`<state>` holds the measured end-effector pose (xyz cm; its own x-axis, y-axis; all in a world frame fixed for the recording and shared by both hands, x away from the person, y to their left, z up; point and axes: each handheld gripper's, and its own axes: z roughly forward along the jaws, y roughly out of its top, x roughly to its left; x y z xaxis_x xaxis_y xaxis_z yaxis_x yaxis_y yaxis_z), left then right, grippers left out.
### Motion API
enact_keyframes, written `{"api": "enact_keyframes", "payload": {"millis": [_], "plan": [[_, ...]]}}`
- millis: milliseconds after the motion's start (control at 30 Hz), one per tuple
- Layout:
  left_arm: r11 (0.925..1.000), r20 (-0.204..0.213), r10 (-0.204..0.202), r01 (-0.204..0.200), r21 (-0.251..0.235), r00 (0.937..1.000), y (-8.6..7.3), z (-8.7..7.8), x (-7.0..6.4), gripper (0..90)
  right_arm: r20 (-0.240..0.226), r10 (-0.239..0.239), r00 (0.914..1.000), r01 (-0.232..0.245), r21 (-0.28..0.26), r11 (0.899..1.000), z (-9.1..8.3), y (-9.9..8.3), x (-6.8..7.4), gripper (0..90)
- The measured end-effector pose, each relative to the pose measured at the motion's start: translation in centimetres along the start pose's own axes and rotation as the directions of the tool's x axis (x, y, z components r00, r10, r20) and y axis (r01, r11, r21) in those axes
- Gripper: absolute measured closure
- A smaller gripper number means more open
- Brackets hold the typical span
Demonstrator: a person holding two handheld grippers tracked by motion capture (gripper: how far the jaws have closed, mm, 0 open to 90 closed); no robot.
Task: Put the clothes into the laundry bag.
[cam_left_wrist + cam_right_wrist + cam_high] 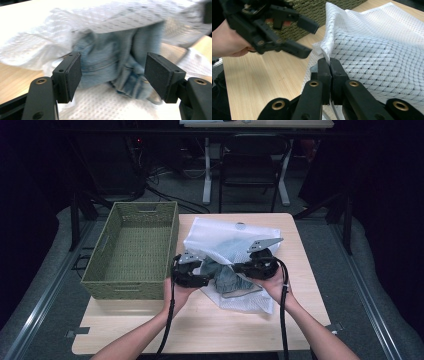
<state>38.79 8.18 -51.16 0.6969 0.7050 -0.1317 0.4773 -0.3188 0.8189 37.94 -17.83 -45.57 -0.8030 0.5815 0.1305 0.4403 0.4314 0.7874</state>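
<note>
A white mesh bag point(227, 240) lies on the wooden table, with a folded pair of light blue jeans point(231, 276) showing in its open mouth. My right gripper point(248, 268) is shut on the bag's upper edge point(327, 51) and holds it lifted. My left gripper point(206, 279) is open at the bag's mouth. In the left gripper view the jeans point(113, 65) lie between and just beyond the spread pads point(75, 72), under the raised mesh point(120, 17). The right gripper view shows the left gripper point(308, 38) open, in a hand, above the table.
A green woven basket point(102, 265) stands empty at the table's left, close beside the left hand. Bare tabletop point(200, 325) runs along the front edge. A chair point(250, 167) and table legs stand on the floor beyond the far edge.
</note>
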Motion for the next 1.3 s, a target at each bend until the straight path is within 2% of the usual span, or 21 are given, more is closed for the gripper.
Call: {"api": "enact_keyframes", "payload": {"millis": [33,100,200,233,267,300,367,500,600,733,767,833,967,1000,1033,1133,1167,1200,1233,1300], "plan": [[0.9996,-0.018,-0.016,0.017,0.023,0.9997,0.0,0.7,0.3,31.9,-0.001,-0.006,1.0,0.006,0.0,1.0,0.1,0.0,0.1,88.4],[0.9983,-0.025,-0.039,0.04,0.044,0.9989,0.0,1.5,0.7,33.0,-0.002,-0.006,1.0,0.006,0.002,1.0,0.1,0.0,0.1,88.4],[0.997,-0.032,-0.048,0.05,0.06,0.9984,-0.1,2.4,1.1,35.6,-0.001,-0.009,1.0,0.009,0.004,1.0,0.2,0.0,0.1,88.4],[0.9926,-0.037,-0.077,0.08,0.091,0.9964,-0.3,3.5,1.5,36.6,0.0,-0.009,1.0,0.009,0.006,1.0,0.3,0.0,0.2,88.4],[0.9926,-0.037,-0.077,0.08,0.091,0.9964,-0.3,3.5,1.5,38.3,0.0,-0.009,1.0,0.009,0.006,1.0,0.3,0.0,0.2,88.4],[0.9895,-0.048,-0.084,0.089,0.114,0.9953,-0.5,4.3,1.8,41.2,0.001,-0.012,0.9999,0.012,0.005,1.0,0.3,0.0,0.2,88.4],[0.986,-0.048,-0.113,0.118,0.117,0.9924,-0.8,5.0,2.0,44.8,0.001,-0.014,0.9999,0.014,0.006,1.0,0.3,0.0,0.2,88.4],[0.9832,-0.03,-0.116,0.119,0.139,0.9928,-1.2,5.7,2.1,62.6,0.0,-0.01,0.9999,0.01,0.007,1.0,0.3,0.0,0.2,88.4],[0.9837,-0.026,-0.108,0.111,0.142,0.9938,-1.2,6.0,2.0,74.3,-0.001,-0.013,0.9999,0.013,0.006,1.0,0.4,0.0,0.2,88.4],[0.9888,-0.025,-0.105,0.107,0.105,0.9942,-0.8,6.0,1.6,77.4,-0.008,-0.018,0.9998,0.018,0.0,1.0,0.5,0.1,0.4,88.5],[0.991,-0.016,-0.109,0.11,0.076,0.9939,-0.5,5.9,1.5,78.0,-0.014,-0.017,0.9997,0.017,-0.005,1.0,0.5,0.2,0.5,88.5],[0.9924,-0.022,-0.105,0.106,0.063,0.9943,-0.3,6.0,1.4,78.0,-0.019,-0.014,0.9997,0.014,-0.012,1.0,0.4,0.2,0.5,88.5],[0.9915,-0.024,-0.13,0.13,0.005,0.9912,0.2,6.7,0.9,77.6,-0.034,-0.006,0.9994,0.005,-0.038,0.999,-0.3,0.5,0.6,88.5],[0.9915,-0.024,-0.13,0.13,0.005,0.9912,0.2,6.7,0.9,77.3,-0.034,-0.006,0.9994,0.005,-0.038,0.999,-0.3,0.5,0.6,88.5],[0.9914,-0.027,-0.128,0.128,0.025,0.9914,0.1,7.3,1.0,76.1,-0.034,0.0,0.9994,-0.001,-0.033,0.999,-0.3,0.3,0.4,88.5],[0.9916,-0.032,-0.124,0.125,0.033,0.9917,-0.1,7.7,1.1,67.7,-0.016,0.005,0.9999,-0.006,-0.017,1.0,-0.2,0.1,0.1,88.5],[0.9921,-0.011,-0.118,0.118,0.042,0.993,0.0,7.4,1.1,60.8,-0.013,0.005,0.9999,-0.005,-0.016,1.0,-0.2,0.0,0.0,88.5],[0.9921,-0.011,-0.118,0.118,0.042,0.993,0.0,7.4,1.1,55.3,-0.013,0.005,0.9999,-0.005,-0.016,1.0,-0.2,0.0,0.0,88.5],[0.9946,-0.01,-0.093,0.093,0.046,0.9956,0.2,6.6,1.0,51.1,-0.004,0.002,1.0,-0.002,-0.016,1.0,-0.3,0.0,0.0,88.5],[0.9957,-0.016,-0.085,0.085,0.036,0.9963,0.3,6.2,0.9,41.2,-0.003,0.0,1.0,0.0,-0.019,1.0,-0.3,0.0,0.0,88.5]]}}
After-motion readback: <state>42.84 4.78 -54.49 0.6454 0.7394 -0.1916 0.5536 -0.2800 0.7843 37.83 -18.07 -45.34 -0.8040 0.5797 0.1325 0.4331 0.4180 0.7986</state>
